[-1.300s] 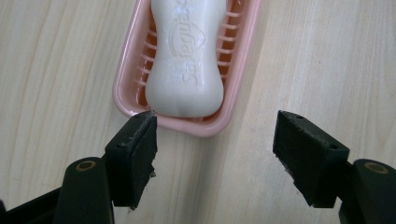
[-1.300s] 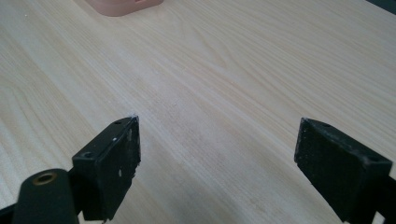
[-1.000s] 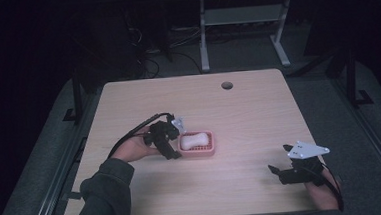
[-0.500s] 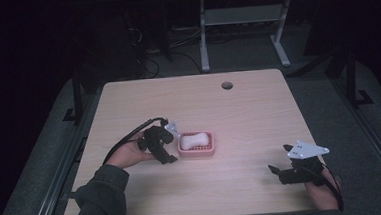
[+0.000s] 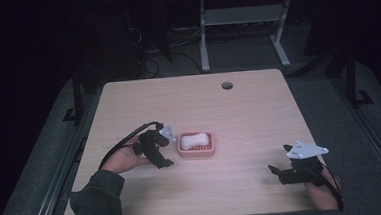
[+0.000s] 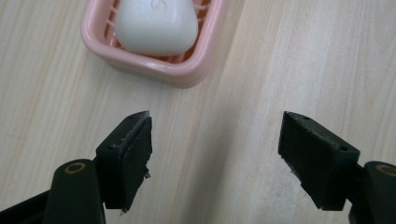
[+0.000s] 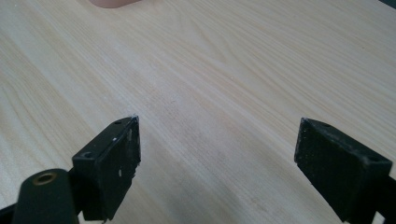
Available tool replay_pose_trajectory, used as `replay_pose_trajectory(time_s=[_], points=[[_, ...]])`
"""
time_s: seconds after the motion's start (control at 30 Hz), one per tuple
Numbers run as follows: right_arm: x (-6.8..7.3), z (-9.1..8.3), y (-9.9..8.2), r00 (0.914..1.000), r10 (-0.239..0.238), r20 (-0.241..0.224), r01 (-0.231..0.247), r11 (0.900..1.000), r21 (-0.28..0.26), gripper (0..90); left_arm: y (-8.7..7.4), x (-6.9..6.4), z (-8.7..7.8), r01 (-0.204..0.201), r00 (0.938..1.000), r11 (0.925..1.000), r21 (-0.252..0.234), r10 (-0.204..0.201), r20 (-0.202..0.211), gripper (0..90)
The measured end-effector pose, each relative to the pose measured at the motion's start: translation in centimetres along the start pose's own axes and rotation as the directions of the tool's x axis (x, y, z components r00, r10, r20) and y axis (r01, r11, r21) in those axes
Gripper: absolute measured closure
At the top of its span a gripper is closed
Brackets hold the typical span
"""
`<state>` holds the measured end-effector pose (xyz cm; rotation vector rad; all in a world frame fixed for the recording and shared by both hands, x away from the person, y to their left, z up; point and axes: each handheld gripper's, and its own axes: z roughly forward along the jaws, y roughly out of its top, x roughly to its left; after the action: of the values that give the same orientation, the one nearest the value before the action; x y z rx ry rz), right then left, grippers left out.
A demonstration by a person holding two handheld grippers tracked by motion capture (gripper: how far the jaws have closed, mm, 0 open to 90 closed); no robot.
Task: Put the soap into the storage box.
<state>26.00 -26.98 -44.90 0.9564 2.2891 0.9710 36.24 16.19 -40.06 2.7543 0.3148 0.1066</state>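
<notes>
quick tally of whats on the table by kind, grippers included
soap: 1
pink soap dish: 1
grippers: 2, left gripper and right gripper, both open and empty
total: 4

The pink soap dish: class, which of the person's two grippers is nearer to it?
Left. The left gripper sits just beside the pink soap dish, jaws open and apart from it. The right gripper rests far off near the table's front right corner.
</notes>
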Motion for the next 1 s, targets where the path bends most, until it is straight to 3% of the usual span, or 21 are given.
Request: replay_pose_trajectory(time_s=[0.53,1.0], points=[[0.0,0.0,0.0,1.0,0.001,0.005,-0.001,1.0,0.001,13.8,-1.0,-1.0,0.3,0.003,1.0,0.9999,-0.01,-0.003,-0.007,25.1],[0.0,0.0,0.1,0.9999,-0.008,0.009,0.008,1.0,0.0,13.8,-3.4,-2.1,0.1,0.022,0.9996,0.9994,-0.025,-0.022,-0.015,25.1]])
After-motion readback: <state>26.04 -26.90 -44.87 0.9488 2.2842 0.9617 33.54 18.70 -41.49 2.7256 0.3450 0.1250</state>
